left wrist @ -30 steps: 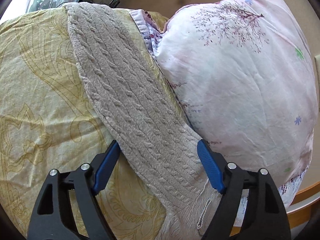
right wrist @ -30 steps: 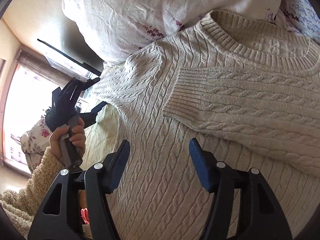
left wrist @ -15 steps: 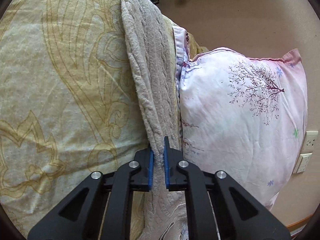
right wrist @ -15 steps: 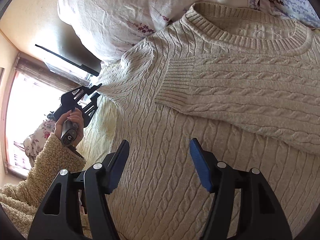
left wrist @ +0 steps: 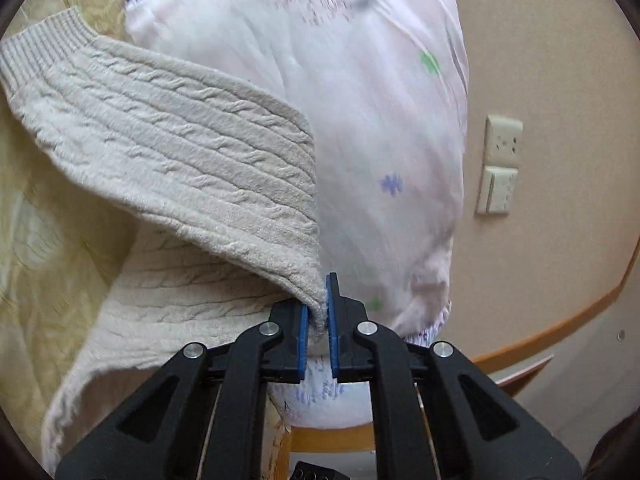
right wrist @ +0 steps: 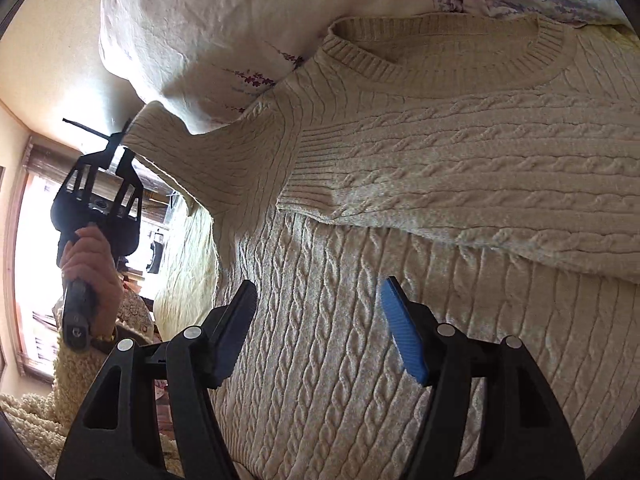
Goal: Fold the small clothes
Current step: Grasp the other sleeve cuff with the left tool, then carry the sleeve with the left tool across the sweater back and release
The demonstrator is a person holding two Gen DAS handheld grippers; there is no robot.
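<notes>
Clenched on the sleeve [left wrist: 192, 160] lifted at frame centre, the left gripper [left wrist: 318, 320] seems to be carrying it across the cable-knit sweater [right wrist: 360, 360] spread on the bed, while the right gripper [right wrist: 320, 328] hovers released over its body, near the other folded sleeve [right wrist: 460, 192].

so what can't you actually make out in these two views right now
- Sweater hem: cut off by the bottom edge in the right wrist view, behind the open right tool.
- Lifted sleeve, left wrist view: hides the bedspread and sweater body under it.
- Pillow print: motion-blurred in the left wrist view.
- Left tool: the fold of sleeve between its pads hides how deep the grip goes.
</notes>
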